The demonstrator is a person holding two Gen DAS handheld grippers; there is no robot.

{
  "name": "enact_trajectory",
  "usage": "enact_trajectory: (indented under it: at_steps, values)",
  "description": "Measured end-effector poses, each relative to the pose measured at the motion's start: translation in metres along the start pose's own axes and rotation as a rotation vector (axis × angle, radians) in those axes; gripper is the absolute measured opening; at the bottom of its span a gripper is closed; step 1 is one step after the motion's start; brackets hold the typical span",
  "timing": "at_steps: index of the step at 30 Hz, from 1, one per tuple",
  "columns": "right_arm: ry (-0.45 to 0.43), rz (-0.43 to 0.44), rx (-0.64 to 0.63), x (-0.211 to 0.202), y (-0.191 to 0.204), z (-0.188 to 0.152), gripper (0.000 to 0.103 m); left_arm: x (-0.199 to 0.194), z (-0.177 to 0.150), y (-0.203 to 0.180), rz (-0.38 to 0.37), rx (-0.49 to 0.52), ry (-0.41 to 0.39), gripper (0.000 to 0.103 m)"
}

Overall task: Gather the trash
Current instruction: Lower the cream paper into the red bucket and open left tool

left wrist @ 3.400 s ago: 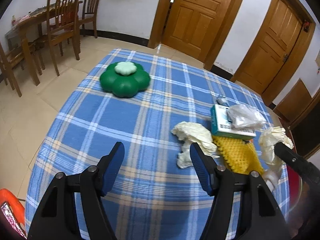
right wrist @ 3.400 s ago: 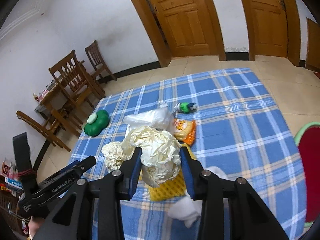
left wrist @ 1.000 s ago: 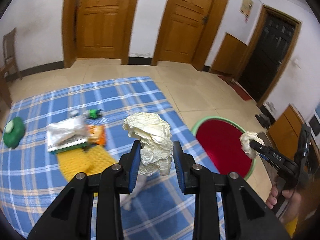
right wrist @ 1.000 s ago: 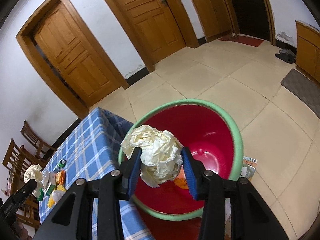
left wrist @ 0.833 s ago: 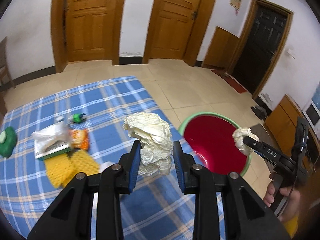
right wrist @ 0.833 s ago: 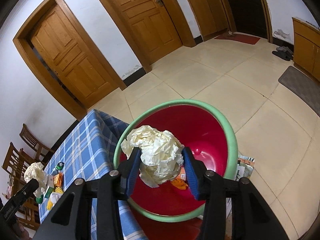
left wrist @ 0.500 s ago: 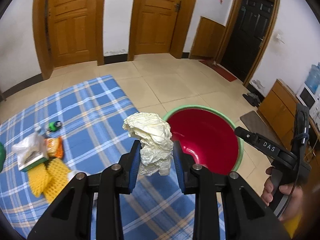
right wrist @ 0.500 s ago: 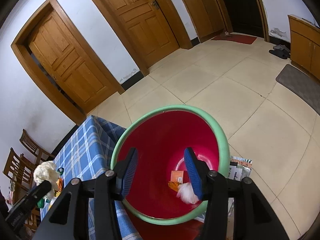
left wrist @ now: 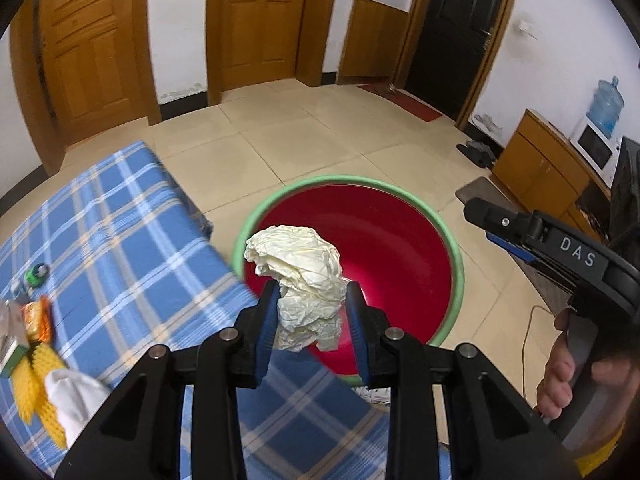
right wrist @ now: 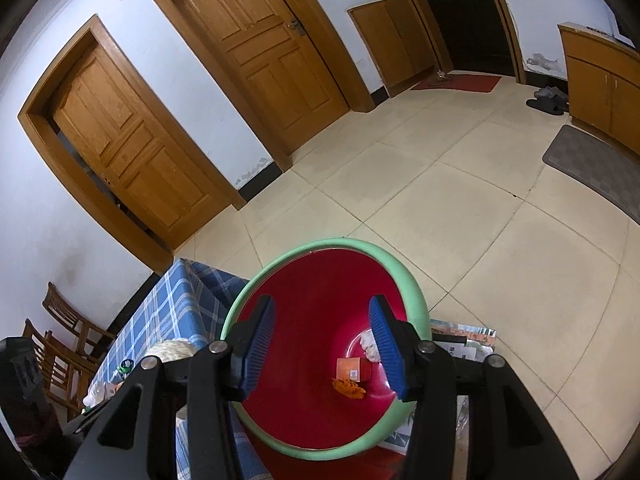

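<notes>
The left gripper [left wrist: 311, 312] is clamped on one crumpled ball of cream paper [left wrist: 300, 276]; both blue pads press its lower part, and the ball stands up above them. It hangs at the near left rim of the one red bin [left wrist: 400, 240] with a green edge, at the corner of the counter [left wrist: 120, 240], which has a blue checked cloth.

The right gripper [right wrist: 321, 344] has its jaws apart with nothing between them, and it is above the mouth of the red bin [right wrist: 312, 280]. On the bottom of the bin I count three pieces: one white crumpled paper [right wrist: 370, 346] on the right, one orange box [right wrist: 351, 369] in the middle, and one orange scrap [right wrist: 348, 387] nearer.

In the left wrist view the right gripper [left wrist: 492, 220] comes in from the right, held by one hand [left wrist: 560, 376].

On the left part of the counter lie one white wad [left wrist: 72, 396], one yellow bumpy sponge [left wrist: 34, 384], one orange packet [left wrist: 38, 316] and, farther, one small green thing [left wrist: 37, 273]; the far left edge is blurred.

On the far wall are two wooden doors [left wrist: 256, 20], and one dark doorway [left wrist: 452, 32] to the right. Far right there is one water bottle [left wrist: 607, 104].
</notes>
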State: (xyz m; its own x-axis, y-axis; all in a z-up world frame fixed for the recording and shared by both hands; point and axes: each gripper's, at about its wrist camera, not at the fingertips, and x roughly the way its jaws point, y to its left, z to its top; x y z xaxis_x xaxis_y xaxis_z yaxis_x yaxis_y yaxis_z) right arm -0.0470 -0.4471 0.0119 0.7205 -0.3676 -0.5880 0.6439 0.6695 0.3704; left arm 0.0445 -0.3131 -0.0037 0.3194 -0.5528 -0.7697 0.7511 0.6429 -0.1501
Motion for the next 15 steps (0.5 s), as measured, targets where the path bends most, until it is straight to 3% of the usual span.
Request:
enact_trajectory:
  at_steps: [7, 15]
  values:
    - [0.001, 0.004, 0.008, 0.001, -0.001, 0.000, 0.052, 0.002, 0.006, -0.011, 0.008, 0.027, -0.012, 0.053]
    - [0.011, 0.019, -0.007, -0.001, 0.003, -0.004, 0.052, -0.006, 0.005, 0.004, 0.033, -0.029, -0.014, 0.053]
